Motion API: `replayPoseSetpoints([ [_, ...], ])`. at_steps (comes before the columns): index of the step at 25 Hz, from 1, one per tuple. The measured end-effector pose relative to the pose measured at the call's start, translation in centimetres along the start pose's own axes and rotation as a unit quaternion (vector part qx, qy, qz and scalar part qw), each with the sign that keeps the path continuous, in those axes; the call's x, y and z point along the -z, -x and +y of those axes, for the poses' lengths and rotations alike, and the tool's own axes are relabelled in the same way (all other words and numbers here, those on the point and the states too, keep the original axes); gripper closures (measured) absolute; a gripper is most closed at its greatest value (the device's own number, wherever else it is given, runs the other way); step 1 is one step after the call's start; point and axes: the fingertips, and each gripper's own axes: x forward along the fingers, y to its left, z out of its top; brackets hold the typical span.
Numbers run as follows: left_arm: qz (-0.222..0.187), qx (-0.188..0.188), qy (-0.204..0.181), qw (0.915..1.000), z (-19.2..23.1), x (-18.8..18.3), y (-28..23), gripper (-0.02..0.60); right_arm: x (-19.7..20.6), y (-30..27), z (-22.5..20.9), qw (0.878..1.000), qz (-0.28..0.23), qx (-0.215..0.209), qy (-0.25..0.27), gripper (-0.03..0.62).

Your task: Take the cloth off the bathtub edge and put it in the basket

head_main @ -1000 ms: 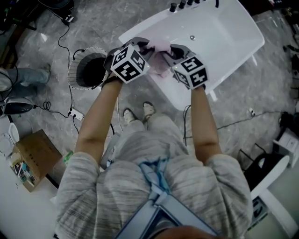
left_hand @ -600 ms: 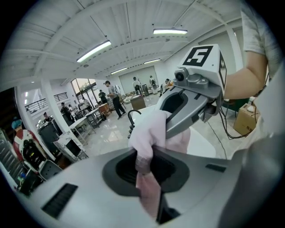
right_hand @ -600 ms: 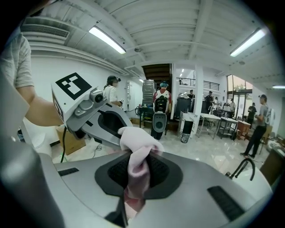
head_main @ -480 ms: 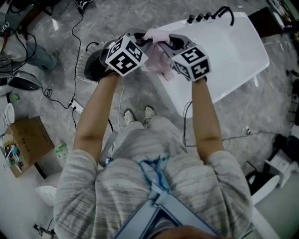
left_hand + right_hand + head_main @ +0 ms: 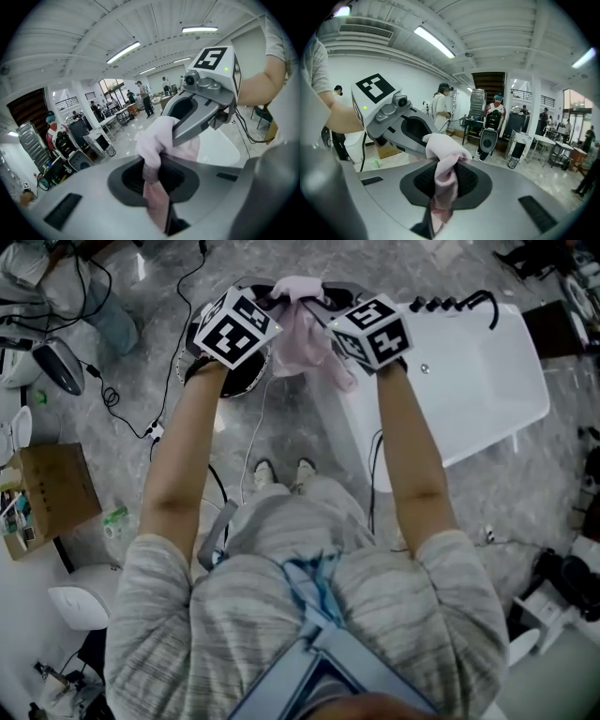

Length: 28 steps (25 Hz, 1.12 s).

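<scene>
While each pair of jaws is pinched narrowly on a fold of the pink cloth (image 5: 305, 322), the left gripper (image 5: 275, 294) and right gripper (image 5: 319, 298) hold it bunched in the air, by the basket's (image 5: 246, 381) rim on its bathtub (image 5: 469, 381) side. Released here, its hanging tail could snag that rim or fall to the floor (image 5: 309, 427) beside the basket. Only the head view shows the basket. Only the gripper views show the fabric clamped in the jaws.
</scene>
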Motion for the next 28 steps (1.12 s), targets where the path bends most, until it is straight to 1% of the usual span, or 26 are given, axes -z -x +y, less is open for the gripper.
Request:
replayPoseSetpoints([
  [5, 0.013, -0.031, 0.027, 0.9991, 3.5, 2.9, 2.6, 0.532, -3.2, -3.9, 1.9, 0.999, -0.008, -0.029, 0.016, 0.539],
  [12, 0.030, -0.062, 0.029, 0.9972, 7.4, 5.2, 5.0, 0.532, -6.7, -7.5, 3.2, 0.998, -0.017, -0.046, 0.034, 0.539],
  [14, 0.033, -0.071, 0.030, 0.9965, 8.5, 5.5, 6.0, 0.532, -8.1, -8.2, 3.6, 0.998, -0.024, -0.050, 0.042, 0.539],
  [17, 0.027, -0.087, 0.034, 0.9953, 10.4, 5.5, 7.5, 0.532, -10.4, -9.1, 3.9, 0.997, -0.037, -0.054, 0.052, 0.539],
  [20, 0.035, -0.104, 0.025, 0.9937, 12.5, 5.7, 8.9, 0.532, -12.7, -10.2, 4.1, 0.996, -0.046, -0.053, 0.058, 0.539],
  [24, 0.050, -0.118, 0.020, 0.9916, 14.9, 6.8, 9.9, 0.532, -14.6, -12.3, 4.5, 0.995, -0.050, -0.056, 0.060, 0.539],
  [28, 0.054, -0.132, 0.027, 0.9894, 16.9, 8.1, 11.0, 0.532, -16.3, -14.4, 5.2, 0.995, -0.056, -0.065, 0.060, 0.539],
])
